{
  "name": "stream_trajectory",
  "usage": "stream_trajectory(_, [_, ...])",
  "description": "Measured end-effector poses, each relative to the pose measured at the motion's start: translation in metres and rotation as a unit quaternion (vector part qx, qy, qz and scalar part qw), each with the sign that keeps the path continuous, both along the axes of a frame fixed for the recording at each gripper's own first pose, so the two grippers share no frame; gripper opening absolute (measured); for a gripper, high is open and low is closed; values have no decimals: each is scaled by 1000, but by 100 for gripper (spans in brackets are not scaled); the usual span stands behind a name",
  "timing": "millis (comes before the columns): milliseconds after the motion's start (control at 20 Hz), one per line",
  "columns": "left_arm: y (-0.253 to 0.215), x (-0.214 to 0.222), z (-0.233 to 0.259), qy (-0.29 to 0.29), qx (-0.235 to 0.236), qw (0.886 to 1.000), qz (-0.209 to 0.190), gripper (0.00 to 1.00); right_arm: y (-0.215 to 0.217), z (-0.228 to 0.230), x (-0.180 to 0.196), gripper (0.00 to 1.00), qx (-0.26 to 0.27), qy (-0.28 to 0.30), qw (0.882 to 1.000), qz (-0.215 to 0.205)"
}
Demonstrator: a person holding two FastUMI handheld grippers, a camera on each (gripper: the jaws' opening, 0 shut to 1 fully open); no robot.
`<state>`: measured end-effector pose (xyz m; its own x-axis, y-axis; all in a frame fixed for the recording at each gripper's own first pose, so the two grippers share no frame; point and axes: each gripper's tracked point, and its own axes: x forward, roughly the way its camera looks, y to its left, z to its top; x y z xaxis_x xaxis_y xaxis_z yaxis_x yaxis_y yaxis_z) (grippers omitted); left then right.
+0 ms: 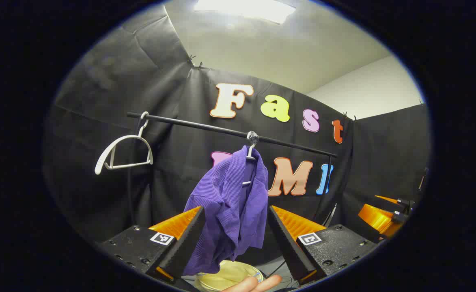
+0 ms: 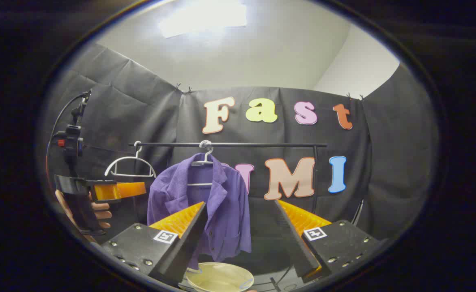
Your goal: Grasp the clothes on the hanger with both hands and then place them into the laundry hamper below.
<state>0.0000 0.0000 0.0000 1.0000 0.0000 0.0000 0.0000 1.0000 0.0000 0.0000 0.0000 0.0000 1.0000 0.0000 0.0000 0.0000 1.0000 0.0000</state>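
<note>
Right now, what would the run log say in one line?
stage: approach | purple shirt: on hanger | left claw: open | right claw: open | hamper: below, empty

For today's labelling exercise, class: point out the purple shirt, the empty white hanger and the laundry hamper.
purple shirt [image 2: 225,211]: right gripper view, front panel.
empty white hanger [image 1: 118,152]: left gripper view, its arched shoulder.
laundry hamper [image 2: 217,278]: right gripper view, pale rim below the shirt.

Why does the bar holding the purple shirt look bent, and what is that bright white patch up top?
Left gripper view: the fisheye lens bows the rail above the purple shirt, and the ceiling light glares white. Right gripper view: the rail looks straighter, and the light is washed out.
</note>
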Motion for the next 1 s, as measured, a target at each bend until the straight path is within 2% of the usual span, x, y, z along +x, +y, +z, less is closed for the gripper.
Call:
stream_trajectory(50, [0,1,-2,0,3,1000,2,95,0,2,-2,93,2,-1,1000,0])
stream_trajectory(100, [1,2,0,-4,7,1000,4,92,0,1,-3,97,3,-2,1000,1])
stream_trajectory(150, [2,2,1,-10,12,1000,7,92,1,0,-4,93,5,-1,1000,3])
stream_trajectory(250, [3,4,7,-27,19,999,13,92,0,-3,-4,93,7,3,1000,5])
stream_trajectory(300, [4,4,12,-37,21,999,15,92,1,-5,-4,97,7,5,1000,7])
stream_trajectory(400, [6,5,19,-47,26,998,20,92,0,-11,-2,97,4,10,1000,9])
stream_trajectory(450, [8,7,21,-51,29,998,24,92,0,-15,-3,93,4,11,1000,10])
stream_trajectory(500, [9,8,24,-55,33,998,27,92,-1,-17,-3,100,8,11,1000,14])
stream_trajectory(550, [10,10,25,-57,38,997,30,92,0,-21,-5,97,14,10,1000,18])
stream_trajectory(600, [10,13,23,-55,40,997,31,95,1,-23,-3,97,22,10,999,22])
stream_trajectory(650, [6,16,20,-52,42,997,27,92,2,-26,1,97,30,9,999,27])
stream_trajectory(850, [5,29,7,-51,55,997,31,92,9,-34,21,93,59,4,997,54])
stream_trajectory(900, [5,34,4,-52,62,996,33,92,9,-37,27,97,63,6,997,52])
stream_trajectory(950, [3,39,0,-51,66,996,36,95,11,-43,33,93,63,11,996,54])
stream_trajectory(1000, [1,43,-4,-47,72,996,37,92,15,-47,40,100,62,14,996,59])
